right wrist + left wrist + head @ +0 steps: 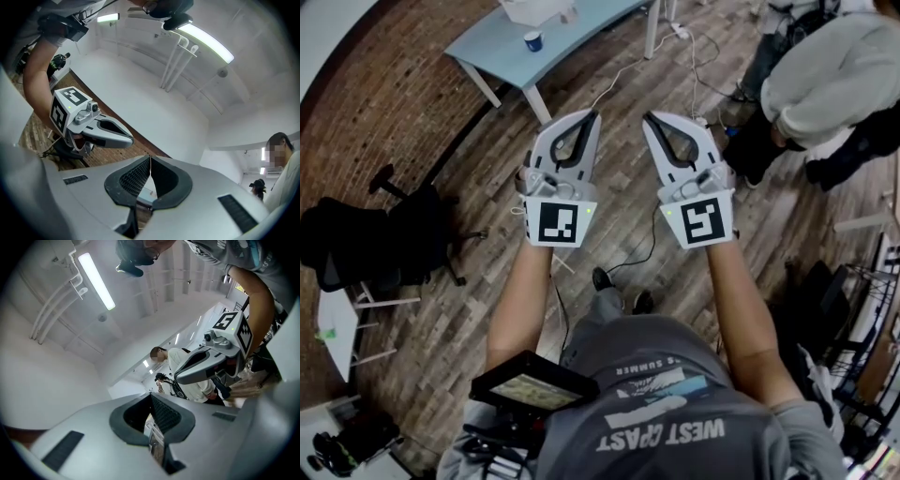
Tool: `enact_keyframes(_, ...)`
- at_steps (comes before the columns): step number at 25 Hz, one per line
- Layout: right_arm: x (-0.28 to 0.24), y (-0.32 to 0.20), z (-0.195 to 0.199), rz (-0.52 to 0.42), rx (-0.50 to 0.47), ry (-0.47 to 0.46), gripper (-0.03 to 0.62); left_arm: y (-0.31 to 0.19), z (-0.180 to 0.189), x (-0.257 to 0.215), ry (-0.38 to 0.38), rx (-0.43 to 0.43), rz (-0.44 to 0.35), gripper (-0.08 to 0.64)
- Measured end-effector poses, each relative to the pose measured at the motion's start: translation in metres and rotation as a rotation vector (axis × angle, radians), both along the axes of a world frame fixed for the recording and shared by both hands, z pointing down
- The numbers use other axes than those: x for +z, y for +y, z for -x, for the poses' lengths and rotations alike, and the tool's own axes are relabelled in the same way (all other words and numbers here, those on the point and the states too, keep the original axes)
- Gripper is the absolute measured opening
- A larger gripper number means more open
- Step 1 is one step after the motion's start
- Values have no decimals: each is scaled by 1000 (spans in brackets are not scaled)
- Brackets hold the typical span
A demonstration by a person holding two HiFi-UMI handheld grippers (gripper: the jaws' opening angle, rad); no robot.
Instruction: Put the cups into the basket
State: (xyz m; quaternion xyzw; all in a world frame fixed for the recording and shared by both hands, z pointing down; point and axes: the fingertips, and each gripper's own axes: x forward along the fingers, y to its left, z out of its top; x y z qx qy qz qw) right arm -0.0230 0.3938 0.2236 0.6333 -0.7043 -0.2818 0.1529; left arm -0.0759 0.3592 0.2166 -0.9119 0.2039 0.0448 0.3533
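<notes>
Both my left gripper [591,114] and right gripper [649,116] point out over the wood floor [478,169]. A blue cup [533,40] sits far off on the table [581,23]. My left gripper view shows jaws pressed together, holding nothing. My right gripper view shows the same.

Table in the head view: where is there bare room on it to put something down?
The table is bare at its end left of the cup, and along the strip right of the cup. Behind the cup, by the white box, it is crowded.
</notes>
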Motion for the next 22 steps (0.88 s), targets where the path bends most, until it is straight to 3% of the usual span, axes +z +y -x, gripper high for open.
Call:
enact_keyframes(14,0,-94,-3,5,32,44,12,-95,-13,9,24,51,24,0)
enact_keyframes(22,3,-132,-41,6,14,16,12,-131,-49,12,19,41,27,0)
